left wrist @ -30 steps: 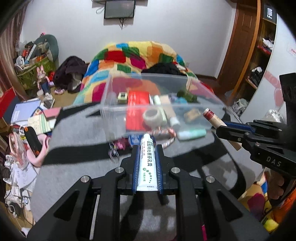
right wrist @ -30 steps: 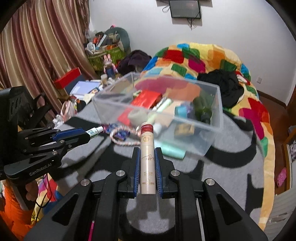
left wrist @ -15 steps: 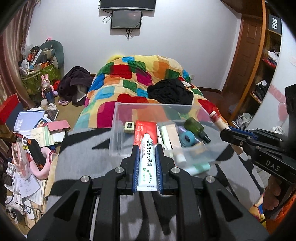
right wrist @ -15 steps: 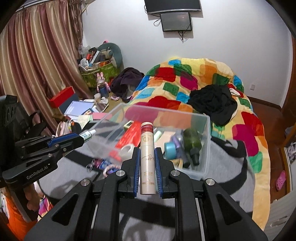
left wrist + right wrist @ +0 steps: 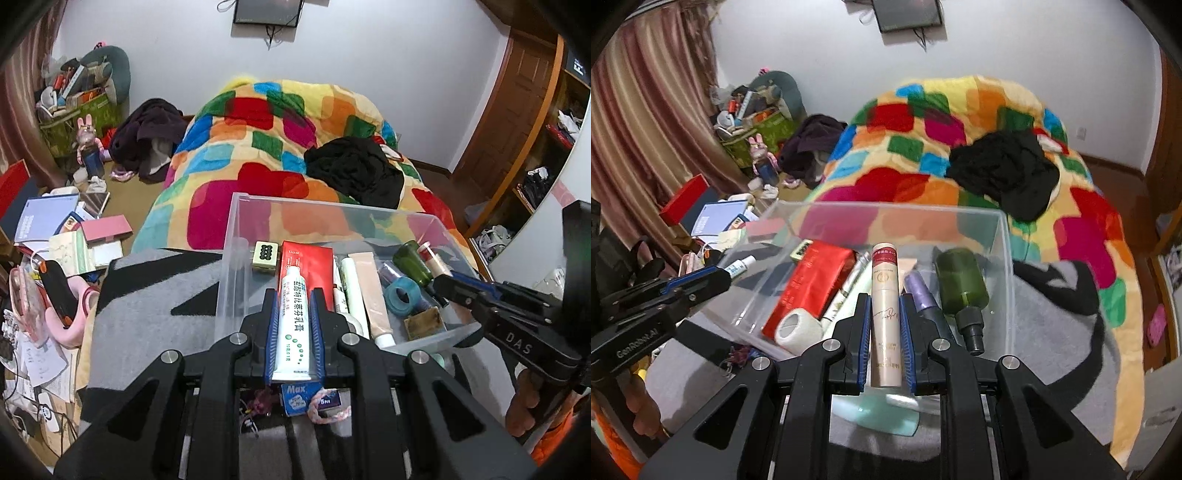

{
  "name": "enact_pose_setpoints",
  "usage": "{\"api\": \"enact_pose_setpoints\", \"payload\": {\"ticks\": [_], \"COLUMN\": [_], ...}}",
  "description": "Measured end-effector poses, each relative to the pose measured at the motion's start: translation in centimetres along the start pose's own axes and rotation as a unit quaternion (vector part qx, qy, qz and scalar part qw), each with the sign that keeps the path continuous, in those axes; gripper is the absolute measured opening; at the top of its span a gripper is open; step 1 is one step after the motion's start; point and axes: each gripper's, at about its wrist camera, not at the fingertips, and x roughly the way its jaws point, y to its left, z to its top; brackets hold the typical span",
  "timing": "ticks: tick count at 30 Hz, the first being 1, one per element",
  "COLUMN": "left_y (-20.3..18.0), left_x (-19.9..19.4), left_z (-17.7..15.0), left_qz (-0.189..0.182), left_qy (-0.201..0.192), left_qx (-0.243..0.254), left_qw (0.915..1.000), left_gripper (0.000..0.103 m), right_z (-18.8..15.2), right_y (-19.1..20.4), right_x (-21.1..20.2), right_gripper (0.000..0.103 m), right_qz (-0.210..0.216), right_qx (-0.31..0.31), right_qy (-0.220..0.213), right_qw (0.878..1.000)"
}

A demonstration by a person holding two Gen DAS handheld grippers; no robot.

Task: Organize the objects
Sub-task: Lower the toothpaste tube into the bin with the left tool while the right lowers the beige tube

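My left gripper is shut on a white tube with green print, held over the near left part of a clear plastic bin. My right gripper is shut on a beige cosmetic tube with a red cap, held over the same clear bin. Inside the bin lie a red box, a white tape roll, a green bottle, a blue tape ring and several tubes. In the left wrist view the right gripper comes in from the right with its tube.
The bin stands on a grey and black blanket on a bed with a colourful quilt and black clothes. A blue Max packet and a mint tube lie before the bin. Books and clutter cover the floor at left.
Both grippers have travelled forward with their tubes, from in front of the bin to over its opening. The bin now sits right under the fingertips in both views.
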Motion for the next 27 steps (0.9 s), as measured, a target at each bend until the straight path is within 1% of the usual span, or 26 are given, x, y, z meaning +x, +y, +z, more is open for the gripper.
{"api": "enact_pose_setpoints", "payload": {"ticks": [4,6,9,12,16,19,23,25,27], "left_y": [0.0,0.0,-0.1,-0.4,-0.7,-1.0,-0.7,-0.3,0.2], "left_x": [0.9,1.1,1.1,0.6,-0.4,-1.5,-2.7,-3.2,-3.5], "left_z": [0.0,0.1,-0.1,-0.3,-0.6,-1.0,-1.7,-2.5,-3.3], "left_qz": [-0.001,-0.009,-0.011,-0.009,-0.006,-0.005,0.001,0.003,0.000], "left_qy": [0.007,0.008,0.007,0.005,-0.003,-0.011,-0.018,-0.020,-0.017], "left_qx": [-0.005,-0.012,-0.014,-0.004,0.009,0.017,0.024,0.020,0.013], "left_qw": [1.0000,0.9999,0.9998,0.9999,0.9999,0.9998,0.9995,0.9996,0.9998], "left_gripper": [0.016,0.016,0.017,0.017,0.017,0.018,0.030,0.032,0.033], "right_z": [-0.1,-0.2,-0.5,-0.7,-0.9,-1.0,-1.7,-2.2,-2.9], "right_y": [-0.2,0.1,0.5,0.7,0.7,1.0,1.8,2.1,2.4], "right_x": [1.1,1.5,1.7,1.5,0.2,-0.9,-3.2,-4.2,-5.0], "right_gripper": [0.014,0.014,0.014,0.014,0.015,0.020,0.025,0.027,0.031], "right_qz": [0.015,0.024,0.025,0.019,0.021,0.017,0.011,0.008,0.005], "right_qx": [0.006,0.004,-0.001,-0.010,-0.015,-0.025,-0.057,-0.071,-0.082], "right_qy": [0.018,0.029,0.034,0.034,0.025,0.015,-0.006,-0.015,-0.021], "right_qw": [1.000,0.999,0.999,0.999,0.999,0.999,0.998,0.997,0.996]}}
